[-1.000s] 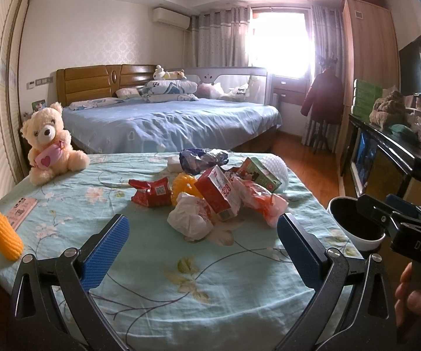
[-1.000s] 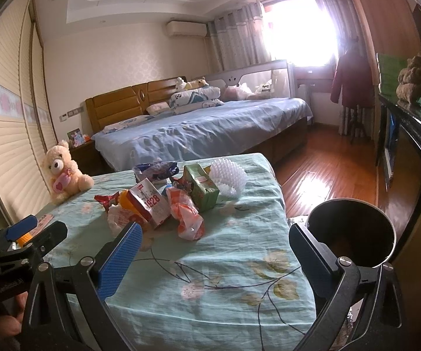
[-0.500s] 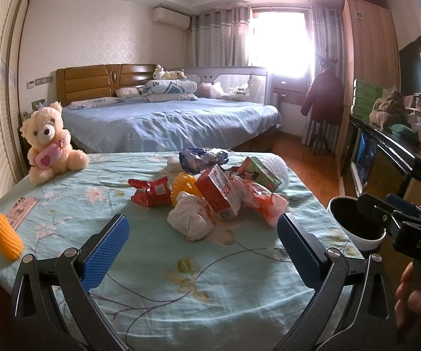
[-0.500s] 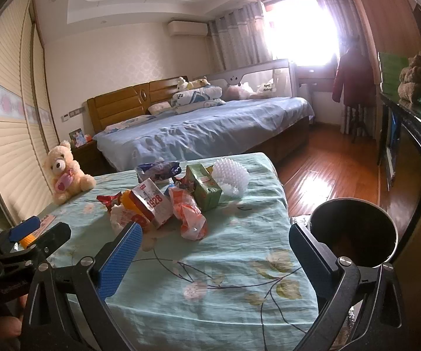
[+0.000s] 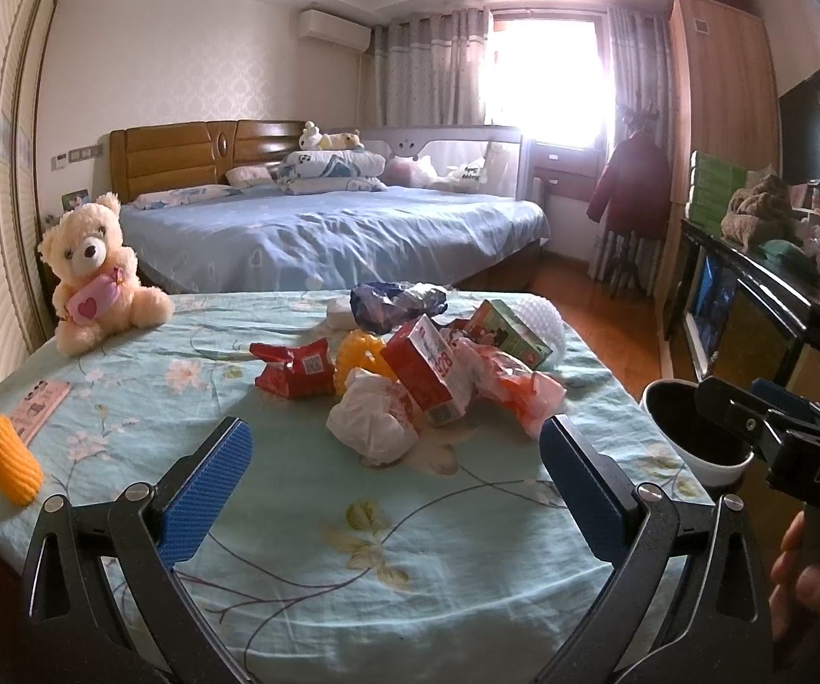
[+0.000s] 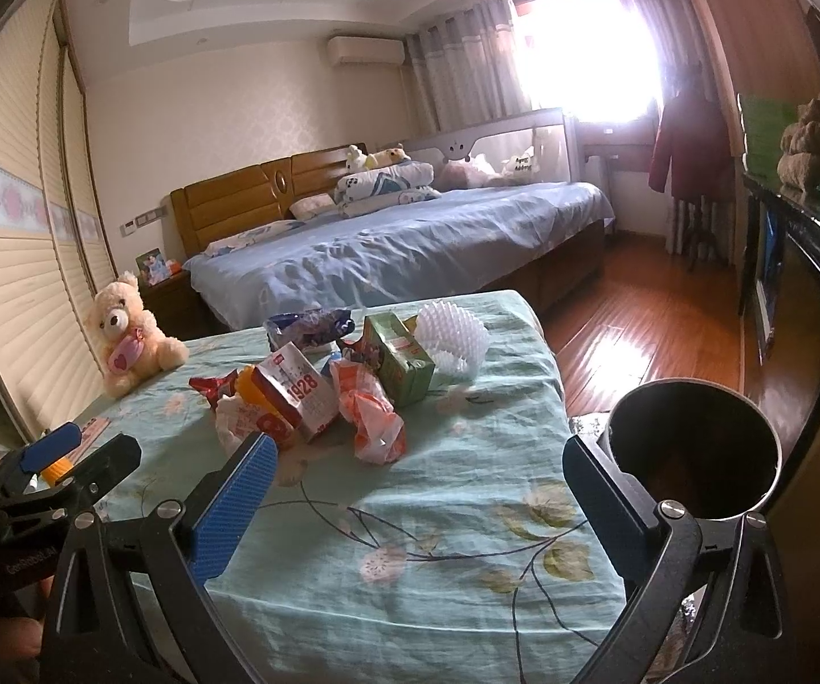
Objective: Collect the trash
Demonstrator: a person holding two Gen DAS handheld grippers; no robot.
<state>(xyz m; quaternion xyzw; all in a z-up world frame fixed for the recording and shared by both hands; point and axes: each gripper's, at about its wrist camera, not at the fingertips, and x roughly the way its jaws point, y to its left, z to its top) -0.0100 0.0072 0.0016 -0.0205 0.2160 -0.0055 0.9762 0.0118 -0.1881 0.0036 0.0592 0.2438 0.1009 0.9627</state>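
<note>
Both the left gripper [image 5: 390,473] and right gripper [image 6: 418,490] are held wide open and empty short of the heaped crumpled wrappers and cartons [image 5: 410,376] on the floral teal tablecloth [image 5: 307,541], apparently readied for a first pick, the dark round bin [image 6: 694,450] being kept just beside the table's right edge for dropping.

We look from the left wrist low over the near edge of the table [image 5: 410,570], facing the far bed [image 5: 324,239], with the trash pile [image 5: 410,376] near and central. From the right wrist we sit further right and slightly higher, angled leftward across the same table [image 6: 410,541]. Both views share the trash pile [image 6: 324,387], the teddy bear [image 5: 93,273] [image 6: 125,336], the bin [image 5: 694,433] [image 6: 694,450] and the bed [image 6: 398,245].
</note>
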